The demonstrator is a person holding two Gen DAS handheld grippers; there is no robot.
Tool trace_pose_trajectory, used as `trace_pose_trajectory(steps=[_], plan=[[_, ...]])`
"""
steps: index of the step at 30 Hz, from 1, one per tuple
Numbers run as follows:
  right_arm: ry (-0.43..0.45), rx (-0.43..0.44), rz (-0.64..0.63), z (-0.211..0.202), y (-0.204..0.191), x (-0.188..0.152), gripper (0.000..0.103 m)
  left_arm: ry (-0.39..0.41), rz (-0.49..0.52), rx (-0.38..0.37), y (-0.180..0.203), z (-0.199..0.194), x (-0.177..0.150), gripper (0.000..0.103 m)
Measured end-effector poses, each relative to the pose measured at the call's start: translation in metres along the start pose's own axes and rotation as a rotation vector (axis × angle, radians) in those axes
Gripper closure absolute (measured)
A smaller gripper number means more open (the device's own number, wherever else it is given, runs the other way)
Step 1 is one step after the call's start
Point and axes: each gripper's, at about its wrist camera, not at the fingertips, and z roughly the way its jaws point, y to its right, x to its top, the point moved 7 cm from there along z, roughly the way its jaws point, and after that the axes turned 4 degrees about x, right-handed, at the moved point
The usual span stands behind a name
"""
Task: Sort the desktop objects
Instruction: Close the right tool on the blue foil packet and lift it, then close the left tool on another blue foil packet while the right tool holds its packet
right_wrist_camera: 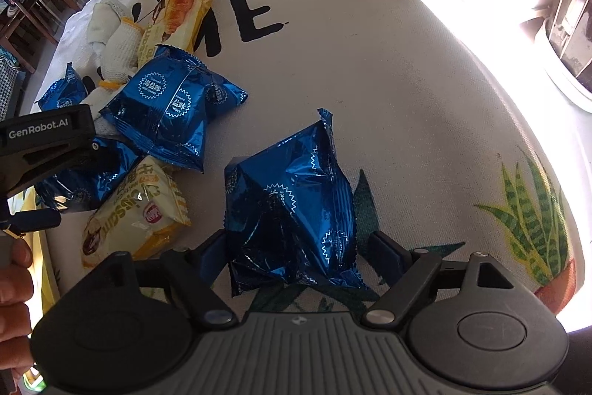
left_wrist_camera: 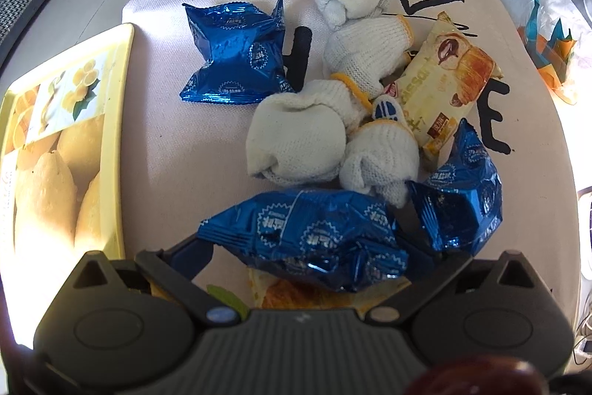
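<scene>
Right gripper (right_wrist_camera: 296, 247) – fingers (right_wrist_camera: 386, 252) spread wide, a crumpled blue snack packet (right_wrist_camera: 292, 206) standing between them on the cloth-covered surface (right_wrist_camera: 388, 99). The packet fills most of the gap; whether the pads already press its sides cannot be told.

Left gripper (left_wrist_camera: 314, 254) – fingers (left_wrist_camera: 192, 247) apart, straddling a second blue packet (left_wrist_camera: 310, 239) that lies crosswise between them. Contact here is also unclear. Under that packet, part of a yellow croissant wrapper (left_wrist_camera: 292, 295) shows.

Relative to the left gripper's packet: a third blue packet (left_wrist_camera: 462, 202) touches it on the right; a heap of white knit gloves (left_wrist_camera: 333, 121) sits just beyond; another croissant packet (left_wrist_camera: 447, 80) lies beyond the gloves to the right; a fourth blue packet (left_wrist_camera: 236, 58) lies farther off, upper left. The yellow lemon-print tray (left_wrist_camera: 122, 121) lies to its left, at the cloth's edge.
</scene>
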Motion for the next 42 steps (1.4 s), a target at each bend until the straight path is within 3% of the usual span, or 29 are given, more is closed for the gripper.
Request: trace_pose_trajectory(steps=[7,12,21,23,27,32,42], plan=[[0.040,0.021,0.014,-0.002,0.000,0.004,0.035,-0.043,-0.048,0.015,-0.005,0.014,0.000,0.001],[0.037,0.025,0.020,-0.003,0.000,0.005,0.035,-0.090,-0.083,-0.040,-0.006,0.024,-0.003,0.001],[0.057,0.014,0.027,0.000,-0.001,0.007,0.032,-0.059,-0.047,-0.015,-0.002,0.021,-0.005,0.001],[0.066,0.012,0.013,0.000,-0.001,0.008,0.037,-0.054,-0.052,-0.009,-0.003,0.020,-0.006,0.004],[0.077,0.031,0.016,-0.001,-0.002,0.010,0.041,-0.052,-0.071,-0.051,-0.002,0.012,-0.006,0.025],[0.100,0.035,0.026,-0.006,-0.002,0.014,0.041,-0.053,-0.124,-0.100,-0.007,-0.001,-0.005,0.028],[0.167,0.043,0.015,-0.018,-0.006,0.020,0.041,0.032,-0.128,-0.126,-0.017,-0.039,0.001,0.028]])
